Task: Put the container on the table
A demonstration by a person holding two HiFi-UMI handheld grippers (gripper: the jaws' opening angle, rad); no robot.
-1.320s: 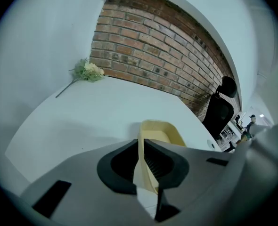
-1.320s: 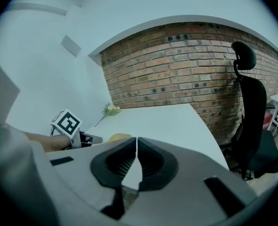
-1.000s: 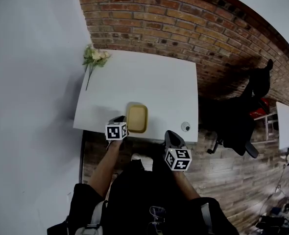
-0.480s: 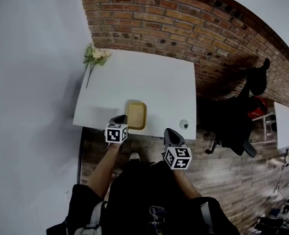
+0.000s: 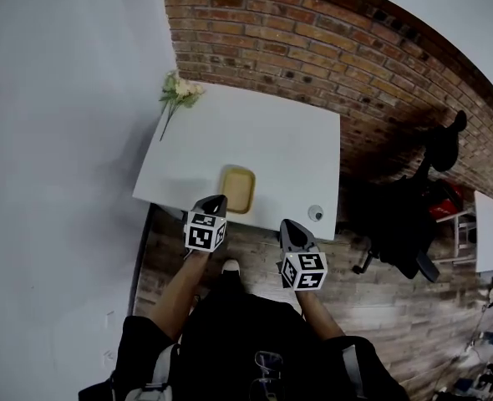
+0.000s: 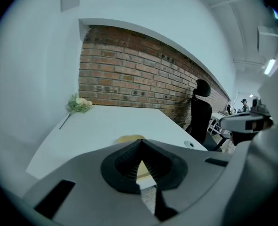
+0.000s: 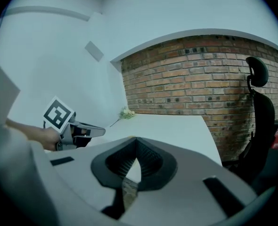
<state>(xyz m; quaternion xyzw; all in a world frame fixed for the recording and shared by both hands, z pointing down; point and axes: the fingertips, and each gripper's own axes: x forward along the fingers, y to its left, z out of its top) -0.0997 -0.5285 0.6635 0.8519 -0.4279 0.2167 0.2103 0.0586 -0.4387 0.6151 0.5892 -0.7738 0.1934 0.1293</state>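
We've got the brick wall (image 5: 313, 48) running along the far edge of the white surface (image 5: 263, 140), plank floor (image 5: 380, 307) all round the near side and a white wall close on the left. Plenty of bare top here: the middle, the far half and the right side lie open. A dark chair (image 5: 405, 215) stands off the right edge, well apart from both grippers. The container (image 5: 237, 189), a shallow yellow tray, sits flat on the surface, its near end almost at the near edge. Flowers (image 5: 180, 93) lie at the far left corner, and a small round thing (image 5: 316, 213) sits by the near right corner. The left gripper (image 5: 216, 200) hangs at the near edge, just beside the container's near left corner, clenched with tips touching and nothing between them. The right gripper (image 5: 287, 227) hovers at that same edge, between container and round thing, also clenched and empty.
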